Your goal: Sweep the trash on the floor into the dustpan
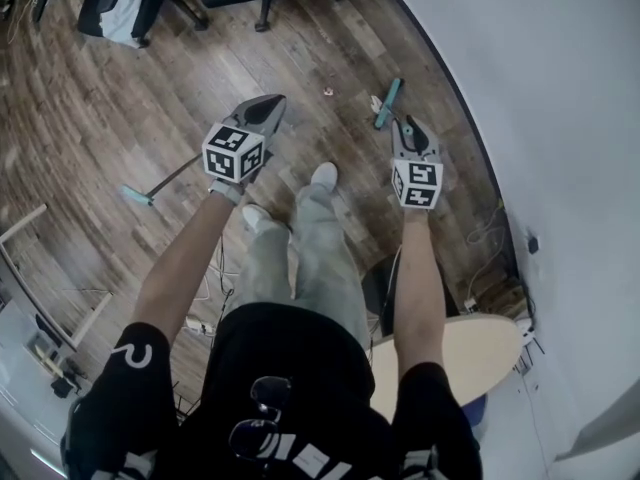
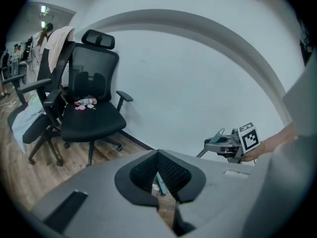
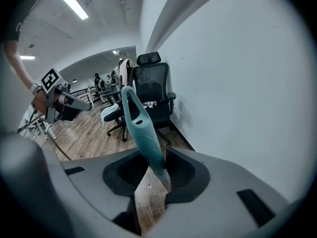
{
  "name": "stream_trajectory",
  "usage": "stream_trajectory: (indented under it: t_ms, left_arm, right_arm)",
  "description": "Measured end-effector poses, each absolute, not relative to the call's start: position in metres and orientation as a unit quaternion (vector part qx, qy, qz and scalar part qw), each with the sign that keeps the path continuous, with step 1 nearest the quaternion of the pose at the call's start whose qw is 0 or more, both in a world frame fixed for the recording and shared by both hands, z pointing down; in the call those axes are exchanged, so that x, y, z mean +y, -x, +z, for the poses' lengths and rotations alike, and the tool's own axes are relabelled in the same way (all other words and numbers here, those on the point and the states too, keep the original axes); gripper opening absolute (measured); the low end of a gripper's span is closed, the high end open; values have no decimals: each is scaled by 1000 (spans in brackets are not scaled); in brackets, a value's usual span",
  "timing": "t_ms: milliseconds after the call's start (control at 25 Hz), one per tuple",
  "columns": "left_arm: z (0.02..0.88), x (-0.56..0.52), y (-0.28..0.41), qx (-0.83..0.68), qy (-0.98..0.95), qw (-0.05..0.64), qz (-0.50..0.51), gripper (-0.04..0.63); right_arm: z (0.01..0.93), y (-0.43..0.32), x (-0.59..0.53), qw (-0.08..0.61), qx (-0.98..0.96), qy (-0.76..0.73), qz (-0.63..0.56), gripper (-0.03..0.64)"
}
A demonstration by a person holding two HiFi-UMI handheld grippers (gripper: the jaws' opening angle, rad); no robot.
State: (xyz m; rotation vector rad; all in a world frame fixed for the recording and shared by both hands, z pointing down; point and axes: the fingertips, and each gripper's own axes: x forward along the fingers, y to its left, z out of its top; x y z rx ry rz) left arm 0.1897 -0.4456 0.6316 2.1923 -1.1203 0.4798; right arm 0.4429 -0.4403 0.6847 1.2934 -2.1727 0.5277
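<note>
2 tools are already in hand, so we judge the job to be at its setup step, with no sweeping stroke under way. The left hand-held gripper [image 1: 265, 108] has its jaws drawn narrow on a thin pole [image 1: 170, 176], which slants down to a small teal end [image 1: 135, 196] at the floor [image 1: 120, 88] on our left. The right hand-held gripper [image 1: 408, 128] is clamped on a teal handle [image 1: 388, 103] with a hanging hole at its top. Whatever hangs below that grip is hidden from us. The trash we can pick out is 1 small pale scrap [image 1: 328, 91] lying on the floorboards ahead of our feet, between the 2 grippers and not far from the wall [image 1: 540, 68]. We cannot tell which tool is the dustpan, and no pan shows clearly in any view, so we cannot say whether anything is in it. The next move, as we read it, calls for lowering both tools to the boards, setting the pan's lip flat just beside the scrap and drawing the brush toward it. An office chair [image 2: 91, 118] farther along the wall carries a bottle and a few pink bits on its seat, well apart from the scrap.
</note>
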Motion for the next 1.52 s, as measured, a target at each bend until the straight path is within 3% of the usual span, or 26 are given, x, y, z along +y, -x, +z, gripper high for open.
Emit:
stream_trajectory:
  t_ms: [440,880,1520]
  left_arm:
    - [626,-391,-96,-480,-802,317,166,-3]
    - [619,-328,-20,-529,-772,320,146,-3]
    - [613,-252,14,-541,-766,318,138,-3]
  right_arm:
    - [681,-341,-423,265,-841,-432,188,95]
    - [687,-240,-363,309,-885,-312,152,95]
    - [698,-193,-260,352,-898,-235,124,97]
